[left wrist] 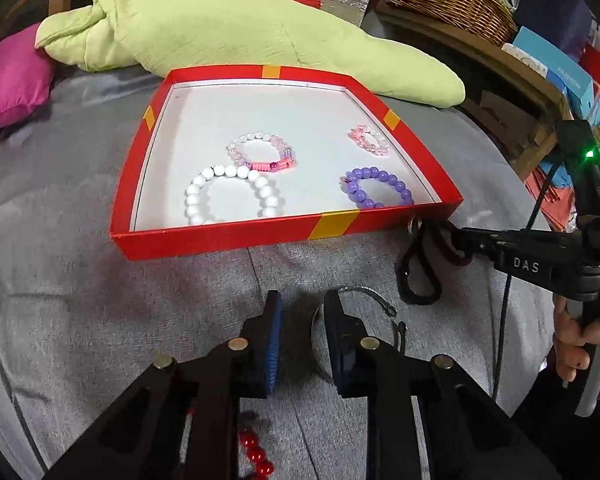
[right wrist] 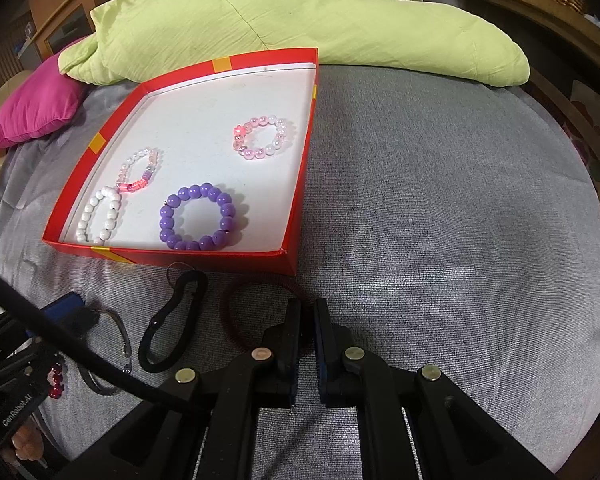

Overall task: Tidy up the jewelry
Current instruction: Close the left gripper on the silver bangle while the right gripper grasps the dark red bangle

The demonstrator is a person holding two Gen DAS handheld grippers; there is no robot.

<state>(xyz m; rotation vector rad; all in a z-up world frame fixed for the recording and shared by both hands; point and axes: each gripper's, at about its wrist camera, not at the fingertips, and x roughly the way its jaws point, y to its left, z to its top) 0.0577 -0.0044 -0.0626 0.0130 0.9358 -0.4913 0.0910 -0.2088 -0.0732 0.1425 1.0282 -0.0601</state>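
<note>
Lying in the red box (right wrist: 296, 184): purple bead bracelet (right wrist: 198, 217) at near right, white bead bracelet (right wrist: 99, 216) near left, pink-white bracelet w/ coral section (left wrist: 260, 154) just behind the white one, small pink bracelet (right wrist: 262, 137) far right. Outside, just in front of box's near wall on grey blanket (right wrist: 440, 220): dark red hair tie (right wrist: 256, 312), black carabiner (right wrist: 172, 324), thin metal bangle (left wrist: 360, 320), red beads (left wrist: 256, 454). R gripper (right wrist: 308, 316) nearly closed, narrow gap, fingers straddling hair tie's band; firm hold can't tell. L gripper (left wrist: 302, 316) part open, nothing held, right finger over the bangle. Green pillow (right wrist: 300, 24) and magenta cushion (right wrist: 32, 108) behind box
</note>
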